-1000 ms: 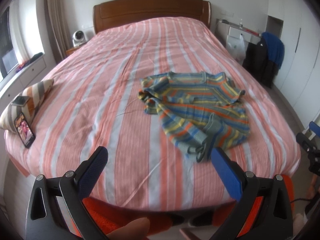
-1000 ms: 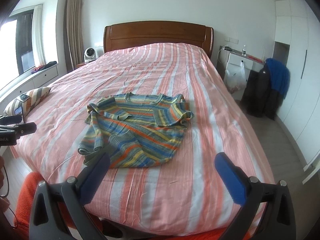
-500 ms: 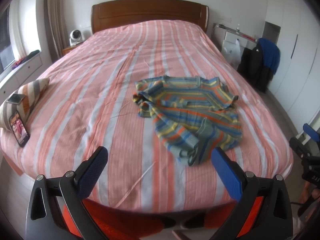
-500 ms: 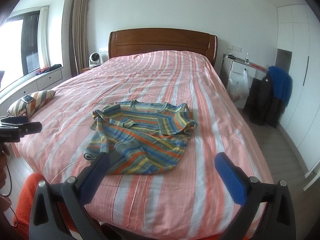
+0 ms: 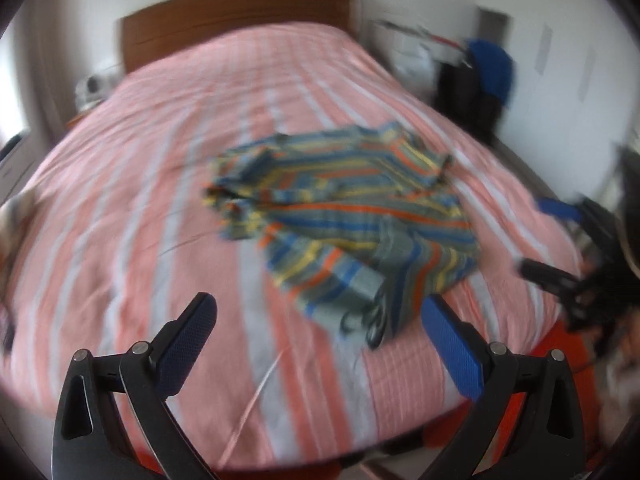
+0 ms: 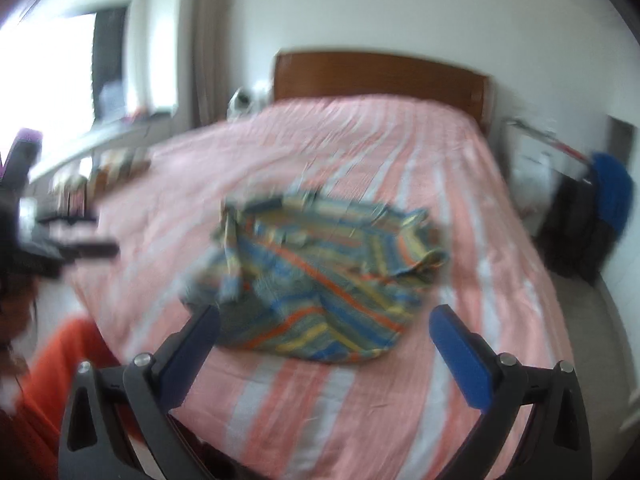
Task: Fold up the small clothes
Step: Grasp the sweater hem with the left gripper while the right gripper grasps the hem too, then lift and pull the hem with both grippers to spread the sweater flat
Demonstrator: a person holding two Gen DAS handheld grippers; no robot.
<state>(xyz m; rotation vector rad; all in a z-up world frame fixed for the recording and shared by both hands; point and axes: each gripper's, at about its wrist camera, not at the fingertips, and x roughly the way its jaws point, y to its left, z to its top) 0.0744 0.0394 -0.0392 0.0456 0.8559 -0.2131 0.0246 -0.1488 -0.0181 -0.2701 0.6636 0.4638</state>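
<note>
Striped in blue, orange and yellow, the small shirt lies crumpled at the centre of both frames, on the pink-striped bed, part folded over itself, its hem nearest the cameras. Both the left gripper and the right gripper hang short of it, jaws spread wide and holding nothing. A good start, I judge, is to pinch two outer corners and pull the cloth flat before folding. No containers are in view.
</note>
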